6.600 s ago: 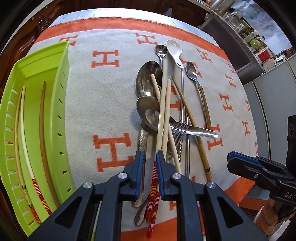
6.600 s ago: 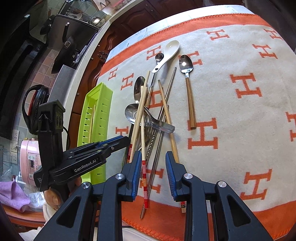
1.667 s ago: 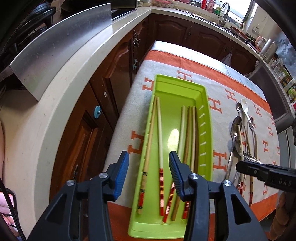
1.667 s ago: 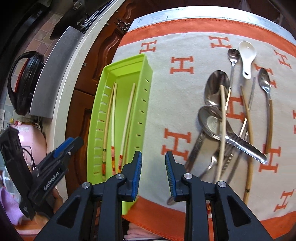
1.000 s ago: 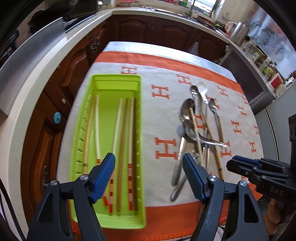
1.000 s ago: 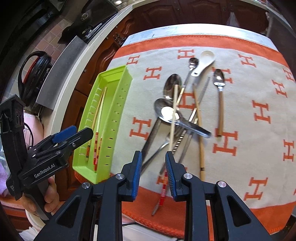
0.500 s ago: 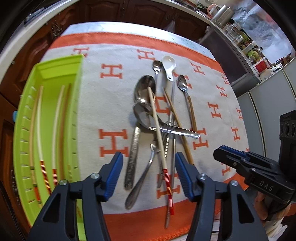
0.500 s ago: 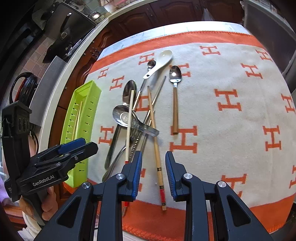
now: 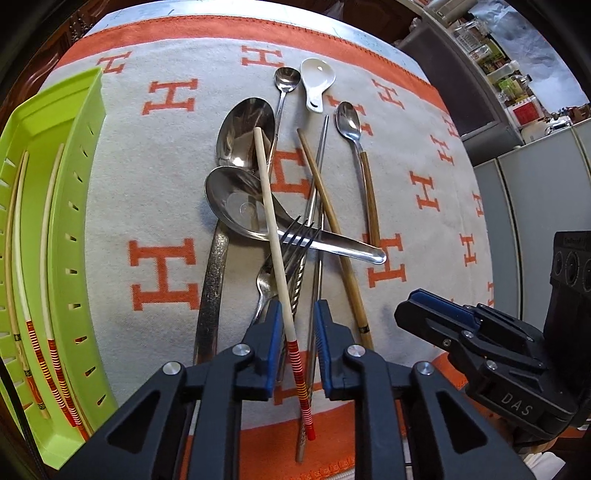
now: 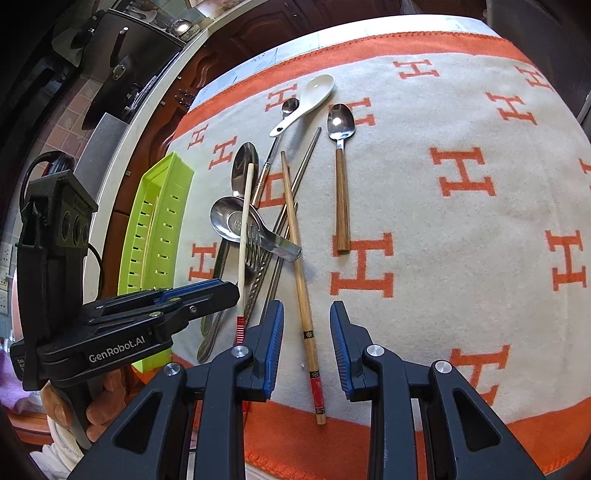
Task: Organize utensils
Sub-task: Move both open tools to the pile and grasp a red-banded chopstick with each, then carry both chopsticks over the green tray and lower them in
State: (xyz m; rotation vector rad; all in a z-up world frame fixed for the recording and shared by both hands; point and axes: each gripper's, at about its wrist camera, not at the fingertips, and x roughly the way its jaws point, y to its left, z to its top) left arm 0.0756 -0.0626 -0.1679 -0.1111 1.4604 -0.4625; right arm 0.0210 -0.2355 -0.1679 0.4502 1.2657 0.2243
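1. A pale chopstick with a red-striped end (image 9: 275, 236) lies on top of the utensil pile (image 9: 291, 206), running from the bowl of a large steel spoon (image 9: 245, 133) down toward the near orange border of the cloth (image 9: 155, 177).
2. The left gripper (image 9: 296, 343) straddles this chopstick near its striped end – blue pads apart, one on each side, not clamped on it.
3. The pile sits at the middle of the cloth: a steel ladle-type spoon (image 9: 255, 210) lying crosswise, a fork (image 9: 284, 258), metal chopsticks (image 9: 317, 206), a small teaspoon (image 9: 285, 83), a white ceramic spoon (image 9: 317, 86) and a wooden-handled spoon (image 9: 360, 162) slightly to the right.
4. A brown wooden chopstick (image 10: 299, 273) lies slanted beside the pile, its decorated end near the orange border.
5. The right gripper (image 10: 306, 347) has its jaws apart with this brown chopstick between them – no contact visible.
6. The green tray (image 9: 74, 206) stands on the left part of the cloth, well apart from the pile; several chopsticks (image 9: 33, 288) lie lengthwise inside it, striped ends toward the near end.
7. Beyond the cloth, dark wooden cabinets (image 10: 236, 33) and a kitchen counter (image 10: 147, 103) are visible.
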